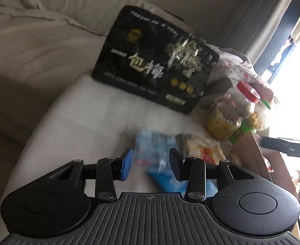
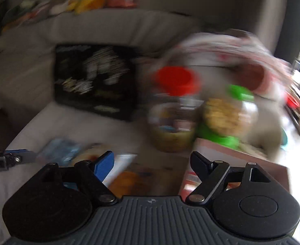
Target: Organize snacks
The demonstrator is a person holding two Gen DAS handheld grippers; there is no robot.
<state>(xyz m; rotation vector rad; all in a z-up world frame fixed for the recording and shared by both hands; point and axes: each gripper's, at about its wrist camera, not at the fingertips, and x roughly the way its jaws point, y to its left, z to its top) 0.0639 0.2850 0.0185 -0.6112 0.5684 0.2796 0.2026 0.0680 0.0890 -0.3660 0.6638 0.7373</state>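
Left wrist view: left gripper [image 1: 151, 166] partly open, blue pad at 9 o'clock, dark pad at 3 o'clock, a blurred blue packet [image 1: 160, 159] lying between and beyond the pads on the white cushion [image 1: 84, 110]; the pads do not visibly press on it, so no grip can be read. Just to the packet's 3 o'clock lies a pale packet with orange print [image 1: 203, 151], touching or overlapping it, too blurred to tell which. At 12 o'clock a large black bag [image 1: 156, 63] with white characters stands tilted against the grey sofa back [image 1: 47, 20]. At 2 o'clock a clear jar with a red lid [image 1: 231, 110], a green-lidded jar [image 1: 258, 118] just behind it, both beside a cardboard box [image 1: 252, 159] at 3 o'clock. The right gripper [image 1: 286, 147] shows over the box as a dark bar at the far 3 o'clock edge. Right wrist view, heavily blurred: right gripper [image 2: 152, 165] open wide, nothing between its pads, hanging over the open box [image 2: 241, 159], where orange and red packets show below. Red-lidded jar [image 2: 174, 110] at 12 o'clock, green-lidded jar [image 2: 229, 114] at 1 o'clock, black bag [image 2: 94, 81] at 10 o'clock. The blue packet [image 2: 62, 151] sits at 9 o'clock, the left gripper's tip [image 2: 17, 159] just beside it. Floral cloth [image 2: 221, 51] behind the jars.
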